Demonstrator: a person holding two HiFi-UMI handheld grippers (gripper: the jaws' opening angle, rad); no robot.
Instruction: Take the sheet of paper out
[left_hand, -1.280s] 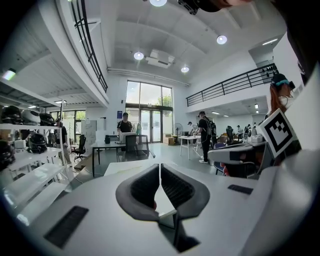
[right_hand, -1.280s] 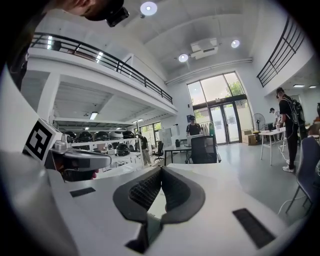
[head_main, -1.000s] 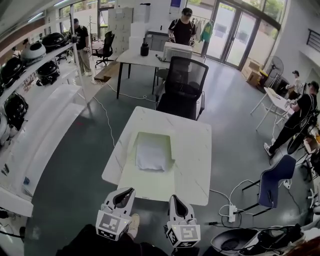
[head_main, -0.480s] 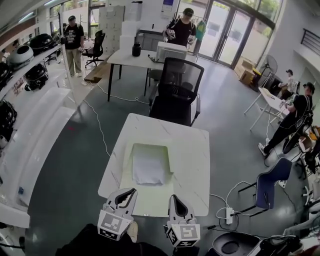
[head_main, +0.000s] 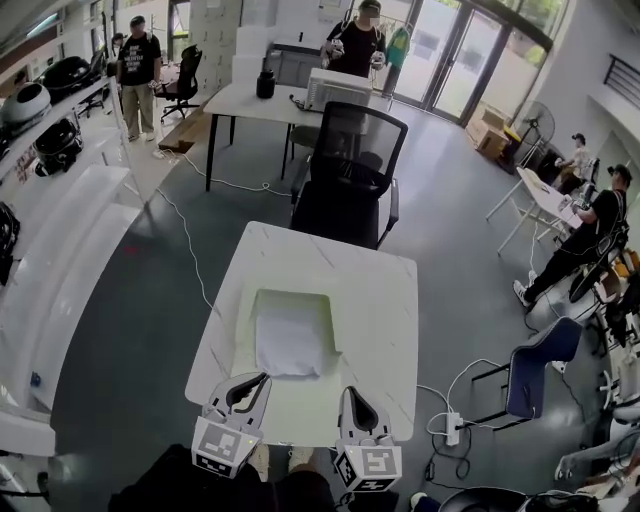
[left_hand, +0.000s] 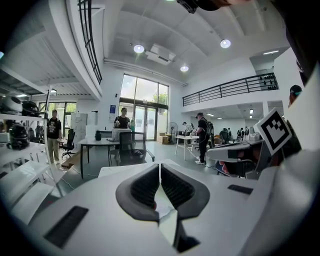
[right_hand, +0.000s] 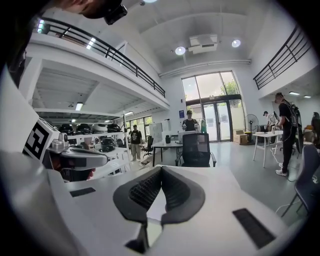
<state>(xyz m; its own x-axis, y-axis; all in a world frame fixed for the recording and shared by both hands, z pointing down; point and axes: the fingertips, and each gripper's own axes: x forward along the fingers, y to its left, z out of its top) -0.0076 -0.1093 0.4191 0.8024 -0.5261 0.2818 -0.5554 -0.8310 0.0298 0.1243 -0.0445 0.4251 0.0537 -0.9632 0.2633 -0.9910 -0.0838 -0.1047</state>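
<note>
A white sheet of paper (head_main: 290, 345) lies on a pale green folder (head_main: 290, 410) on the white marble table (head_main: 375, 300). The folder reaches from mid-table to the near edge. My left gripper (head_main: 264, 378) hovers over the table's near edge, just left of the folder's near end, with its jaws shut and nothing between them. My right gripper (head_main: 347, 391) sits beside it, at the folder's near right corner, also shut and empty. In the left gripper view the gripper (left_hand: 160, 165) points across the table; the right gripper (right_hand: 161, 169) does the same in its own view.
A black office chair (head_main: 350, 170) stands at the table's far side. A blue chair (head_main: 535, 375) and a power strip (head_main: 448, 428) with cables are on the floor to the right. White shelves (head_main: 70, 250) run along the left. People stand in the background.
The table has drawn nearer in the head view. Both grippers have come forward together, from short of the table to over its near edge, and both have stayed shut.
</note>
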